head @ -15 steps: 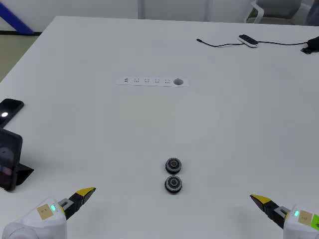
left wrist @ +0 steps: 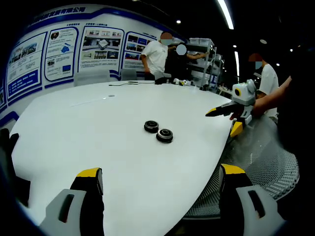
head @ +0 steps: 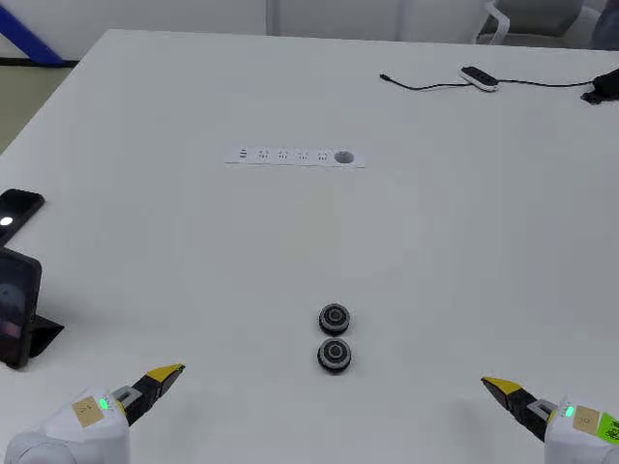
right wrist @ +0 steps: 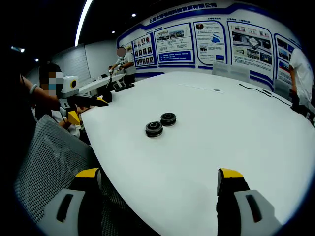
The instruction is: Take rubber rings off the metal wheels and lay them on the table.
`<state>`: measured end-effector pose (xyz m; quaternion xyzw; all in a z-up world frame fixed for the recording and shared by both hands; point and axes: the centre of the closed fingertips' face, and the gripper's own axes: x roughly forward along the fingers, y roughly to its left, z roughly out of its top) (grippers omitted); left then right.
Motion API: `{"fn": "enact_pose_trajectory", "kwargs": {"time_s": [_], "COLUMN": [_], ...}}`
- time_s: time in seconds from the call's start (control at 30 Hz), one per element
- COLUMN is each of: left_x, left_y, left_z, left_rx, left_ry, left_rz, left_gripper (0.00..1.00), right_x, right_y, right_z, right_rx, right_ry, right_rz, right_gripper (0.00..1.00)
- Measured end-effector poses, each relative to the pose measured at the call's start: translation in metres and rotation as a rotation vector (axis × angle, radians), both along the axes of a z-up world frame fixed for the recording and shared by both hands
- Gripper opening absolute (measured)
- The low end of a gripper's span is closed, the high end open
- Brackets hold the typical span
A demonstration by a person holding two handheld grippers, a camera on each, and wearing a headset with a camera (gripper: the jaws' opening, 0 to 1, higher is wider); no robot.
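Two small metal wheels with black rubber rings lie side by side on the white table, the far wheel [head: 334,318] and the near wheel [head: 335,354]. In the head view my left gripper [head: 155,380] sits at the bottom left and my right gripper [head: 508,394] at the bottom right, both well away from the wheels. The left gripper view shows the wheels [left wrist: 151,126] [left wrist: 164,135] ahead of my open left gripper [left wrist: 160,172]. Beyond my open right gripper [right wrist: 158,173], the right gripper view shows the same pair [right wrist: 153,129] [right wrist: 168,118]. Nothing is held.
A white power strip [head: 295,157] lies mid-table. A phone [head: 17,208] and a phone on a stand [head: 14,309] sit at the left edge. A remote with a cable [head: 481,77] lies far right. A mesh chair [right wrist: 49,157] is close behind. People stand beyond the table [left wrist: 157,56].
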<state>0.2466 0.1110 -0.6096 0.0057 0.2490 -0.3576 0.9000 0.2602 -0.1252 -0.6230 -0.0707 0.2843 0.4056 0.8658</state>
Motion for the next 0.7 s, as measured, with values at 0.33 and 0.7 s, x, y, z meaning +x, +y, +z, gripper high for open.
{"fn": "enact_pose_trajectory", "kwargs": {"time_s": [0.33,0.7], "left_x": [0.0018,0.0036], "left_y": [-0.0014,-0.0010], "left_z": [0.0014,-0.0002], "left_rx": [0.001,0.007], "left_ry": [0.001,0.002], "left_rz": [-0.005,-0.012], "left_gripper": [1.00,0.99], "right_x": [-0.0007,0.0004], "right_y": [0.0010,0.0011], "right_z": [-0.0001,0.0011], "right_rx": [0.001,0.008], "right_ry": [0.000,-0.001], "right_rz": [0.003,-0.001], "right_gripper": [0.99,0.99]}}
